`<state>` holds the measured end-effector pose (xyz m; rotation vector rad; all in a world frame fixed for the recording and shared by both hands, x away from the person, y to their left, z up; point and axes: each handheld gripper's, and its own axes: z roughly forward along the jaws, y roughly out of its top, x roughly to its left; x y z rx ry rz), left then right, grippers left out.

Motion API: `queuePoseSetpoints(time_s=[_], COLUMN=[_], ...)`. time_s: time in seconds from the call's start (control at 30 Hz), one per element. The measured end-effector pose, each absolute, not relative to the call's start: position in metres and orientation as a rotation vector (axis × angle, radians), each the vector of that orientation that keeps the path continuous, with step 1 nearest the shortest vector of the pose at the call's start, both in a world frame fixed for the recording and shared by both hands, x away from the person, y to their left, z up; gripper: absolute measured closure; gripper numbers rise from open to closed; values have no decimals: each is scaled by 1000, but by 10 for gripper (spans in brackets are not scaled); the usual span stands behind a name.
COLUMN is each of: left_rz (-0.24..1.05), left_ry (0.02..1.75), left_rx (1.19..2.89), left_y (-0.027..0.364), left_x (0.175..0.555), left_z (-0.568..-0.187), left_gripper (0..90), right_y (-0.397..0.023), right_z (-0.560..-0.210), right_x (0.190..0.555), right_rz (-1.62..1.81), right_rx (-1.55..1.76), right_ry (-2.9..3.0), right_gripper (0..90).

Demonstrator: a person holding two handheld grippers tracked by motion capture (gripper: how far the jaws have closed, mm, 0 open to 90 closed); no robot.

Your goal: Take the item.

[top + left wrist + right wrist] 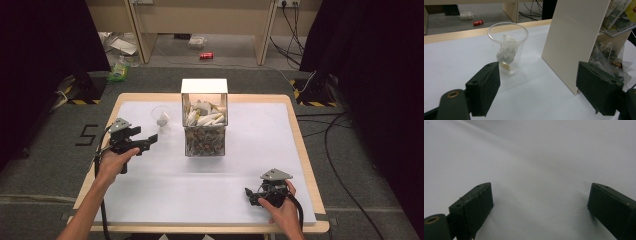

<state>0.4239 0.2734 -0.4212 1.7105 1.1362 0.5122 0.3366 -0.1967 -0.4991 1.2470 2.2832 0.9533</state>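
A clear plastic cup (161, 118) stands on the white sheet left of the box, with one tea bag (506, 51) inside the cup (508, 47). A white two-shelf box (204, 116) at the table's middle holds several tea bags (204, 117) above and more sachets (610, 56) below; its side wall (574, 42) faces my left gripper. My left gripper (150, 140) hovers open just short of the cup, its jaws wide apart with nothing between them (539, 87). My right gripper (248, 195) rests low near the front right edge, open over bare sheet (540, 200).
The white sheet (165, 185) covers the wooden table (310, 165). Beyond the table's far edge lie a red can (206, 55), a green bottle (119, 70) and cables on the floor (345, 150). Dark curtains stand at both sides.
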Motion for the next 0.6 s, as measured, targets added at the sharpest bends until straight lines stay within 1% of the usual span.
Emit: queuePoseSetpoints(time_s=[0.6], left_rz=[513], left_ry=[1123], left_rx=[1725], left_y=[272], left_x=[407], left_z=[-439], left_gripper=[189], right_y=[-197], right_z=[-499], right_x=[337], right_rz=[953], right_rx=[1240], right_ry=[2284], right_gripper=[69])
